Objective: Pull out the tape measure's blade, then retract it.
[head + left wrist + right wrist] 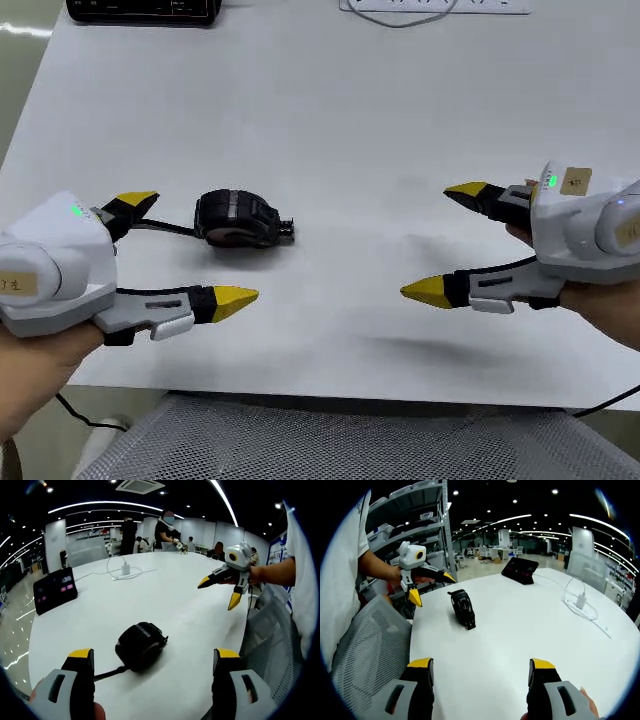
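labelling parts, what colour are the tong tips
Yellow tips on both the left tongs and right tongs; clearest in head view.

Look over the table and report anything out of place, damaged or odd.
Nothing stands out. The tape measure sits whole on the white table, its blade wound in and its black strap trailing toward the left tongs. The left tongs and the right tongs are open, touching nothing.

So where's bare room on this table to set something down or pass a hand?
Bare: the wide table stretch between the tape measure and the right tongs, and the far middle before the black device and white power strip. Crowded: around the left tongs.
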Demonstrator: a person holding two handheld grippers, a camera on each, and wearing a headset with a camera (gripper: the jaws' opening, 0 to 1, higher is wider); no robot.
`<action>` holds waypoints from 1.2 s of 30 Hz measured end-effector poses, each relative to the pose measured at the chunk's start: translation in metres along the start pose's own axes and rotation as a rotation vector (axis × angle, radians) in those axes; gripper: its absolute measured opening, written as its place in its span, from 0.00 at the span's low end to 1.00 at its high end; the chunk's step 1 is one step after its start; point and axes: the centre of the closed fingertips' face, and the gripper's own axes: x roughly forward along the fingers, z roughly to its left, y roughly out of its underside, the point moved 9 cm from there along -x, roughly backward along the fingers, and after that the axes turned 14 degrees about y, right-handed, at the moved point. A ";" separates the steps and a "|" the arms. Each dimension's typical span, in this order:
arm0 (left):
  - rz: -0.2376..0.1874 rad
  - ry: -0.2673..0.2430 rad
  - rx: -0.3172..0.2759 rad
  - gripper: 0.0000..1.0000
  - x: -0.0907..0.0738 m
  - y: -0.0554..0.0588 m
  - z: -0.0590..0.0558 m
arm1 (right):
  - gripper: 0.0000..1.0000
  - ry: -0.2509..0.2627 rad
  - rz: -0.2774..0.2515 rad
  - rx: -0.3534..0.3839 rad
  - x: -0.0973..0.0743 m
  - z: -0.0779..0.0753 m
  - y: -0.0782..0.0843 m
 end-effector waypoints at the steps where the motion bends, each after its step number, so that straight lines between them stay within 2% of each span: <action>1: -0.002 0.002 0.001 0.97 -0.001 0.000 0.000 | 0.76 0.004 -0.005 0.001 -0.002 0.000 0.000; 6: -0.016 0.024 0.018 0.98 -0.005 -0.001 0.000 | 0.77 0.024 -0.028 0.015 -0.011 0.000 0.002; 19: 0.015 0.045 0.056 0.98 -0.014 0.004 -0.001 | 0.80 0.076 -0.054 0.020 -0.029 0.004 0.009; 24: 0.034 0.052 0.082 0.99 -0.017 0.005 -0.003 | 0.82 0.096 -0.049 0.010 -0.035 0.004 0.014; 33: 0.048 0.056 0.083 0.99 -0.021 0.011 -0.001 | 0.84 0.116 -0.036 0.004 -0.041 0.006 0.022; 36: 0.055 0.059 0.089 0.99 -0.024 0.014 0.000 | 0.86 0.101 -0.037 0.002 -0.042 0.009 0.023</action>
